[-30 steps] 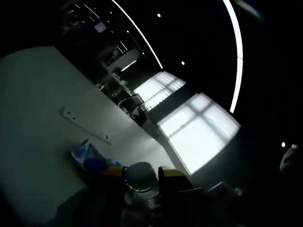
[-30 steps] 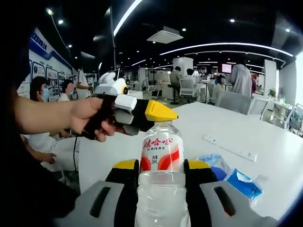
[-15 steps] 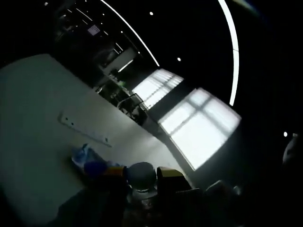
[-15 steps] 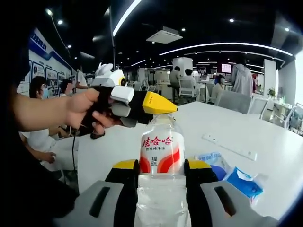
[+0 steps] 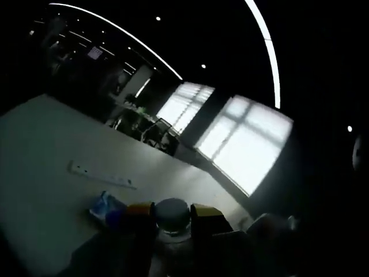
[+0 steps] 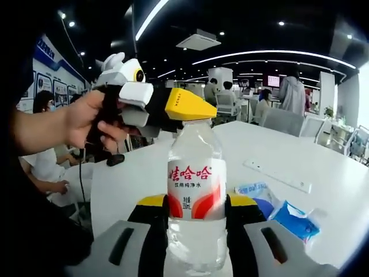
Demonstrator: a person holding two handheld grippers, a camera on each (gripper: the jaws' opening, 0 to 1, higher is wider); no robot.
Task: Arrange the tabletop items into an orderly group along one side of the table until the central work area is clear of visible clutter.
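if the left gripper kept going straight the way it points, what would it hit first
Nothing new: the left gripper already has the water bottle's cap between its jaws. Past the cap, its line seems to run over the white table toward distant windows, though depth is unclear.

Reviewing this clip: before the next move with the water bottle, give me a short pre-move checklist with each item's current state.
1. Right tool shut on the water bottle body: ok.
2. Left tool closed on the bottle's cap: ok.
3. Bottle upright: ok.
4. Bottle off the table: cannot tell.
5. Blue packets and ruler already grouped at one side: not ok, scattered beside the bottle.
6. Cap sealed tight: cannot tell.
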